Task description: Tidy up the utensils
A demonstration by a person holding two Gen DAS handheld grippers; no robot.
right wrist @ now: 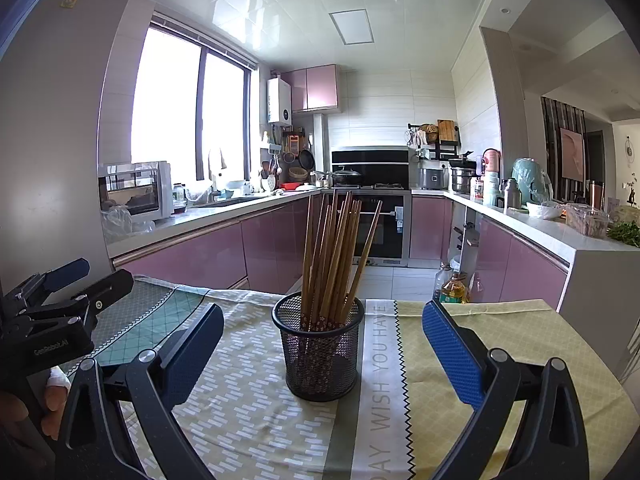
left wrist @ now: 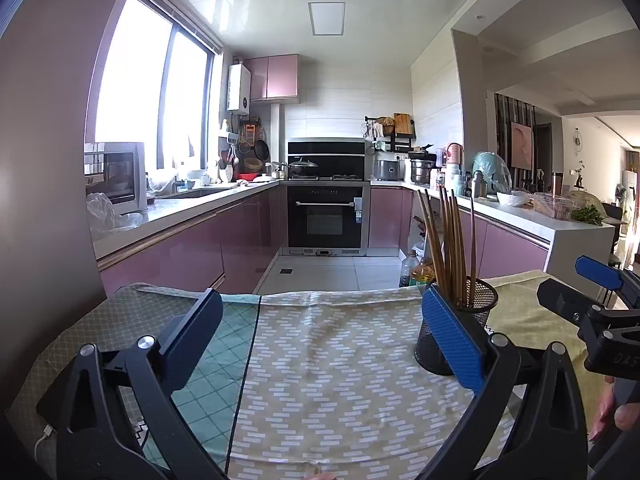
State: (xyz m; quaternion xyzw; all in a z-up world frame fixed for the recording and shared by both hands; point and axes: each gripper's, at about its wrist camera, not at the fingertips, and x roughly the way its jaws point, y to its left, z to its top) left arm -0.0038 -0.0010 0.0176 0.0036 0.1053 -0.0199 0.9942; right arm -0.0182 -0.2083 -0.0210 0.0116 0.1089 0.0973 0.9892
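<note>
the wooden chopsticks (right wrist: 334, 256) stand bundled in the black mesh holder (right wrist: 319, 350) mid-worktop, toward its far edge. the right gripper (right wrist: 322, 354) and left gripper (left wrist: 320, 338) both gape, holding nothing. nudging the light holder could topple it and scatter the chopsticks.

Both wrist views look low across the surface (left wrist: 340, 360) toward the kitchen, sharing the chopstick holder (right wrist: 319, 354), centred ahead of the right gripper (right wrist: 323, 346)

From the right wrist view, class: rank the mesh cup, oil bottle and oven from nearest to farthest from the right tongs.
1. Mesh cup, on the table, centred ahead of the right tongs.
2. Oil bottle, floor, right.
3. Oven, far wall.
</note>
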